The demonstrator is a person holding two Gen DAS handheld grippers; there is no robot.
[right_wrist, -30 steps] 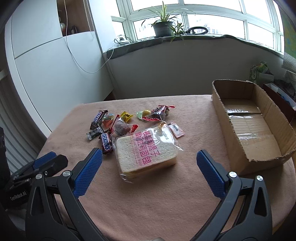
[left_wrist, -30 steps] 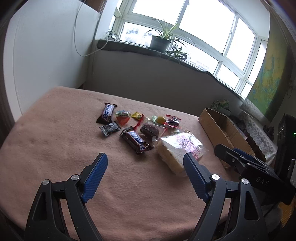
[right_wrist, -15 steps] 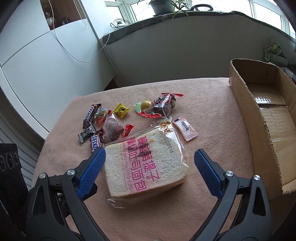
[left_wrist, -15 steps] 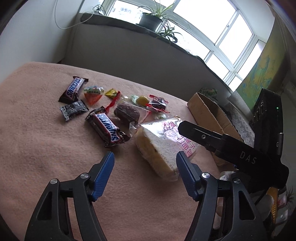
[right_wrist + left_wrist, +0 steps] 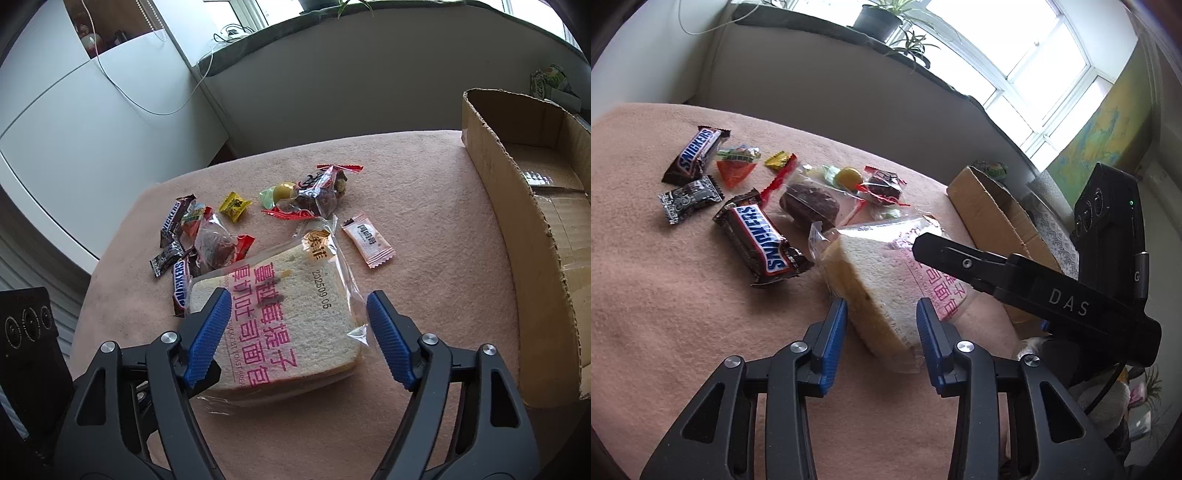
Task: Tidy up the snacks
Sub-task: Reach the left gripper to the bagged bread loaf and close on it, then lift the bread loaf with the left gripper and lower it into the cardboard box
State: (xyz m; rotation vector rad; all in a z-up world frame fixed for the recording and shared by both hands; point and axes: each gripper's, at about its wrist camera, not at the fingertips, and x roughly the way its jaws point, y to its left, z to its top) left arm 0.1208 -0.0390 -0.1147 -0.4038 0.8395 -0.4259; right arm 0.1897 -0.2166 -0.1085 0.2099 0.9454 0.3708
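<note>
Left wrist view: left tongs (image 5: 881,317) have just been closing around the near corner of the bagged bread (image 5: 882,273) on the tabletop (image 5: 665,295) — a gap remains. Right tongs (image 5: 297,314) have narrowed too, straddling its width, nothing gripped. Judged: a two-handed lift toward the cardboard box (image 5: 517,206) comes next.

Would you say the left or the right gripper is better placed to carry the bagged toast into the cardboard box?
Probably the right gripper: it straddles the toast bag across its width, and the cardboard box lies open on its side. The left gripper only brackets one corner. Both jaws have just been closing, neither visibly pressing yet.
</note>
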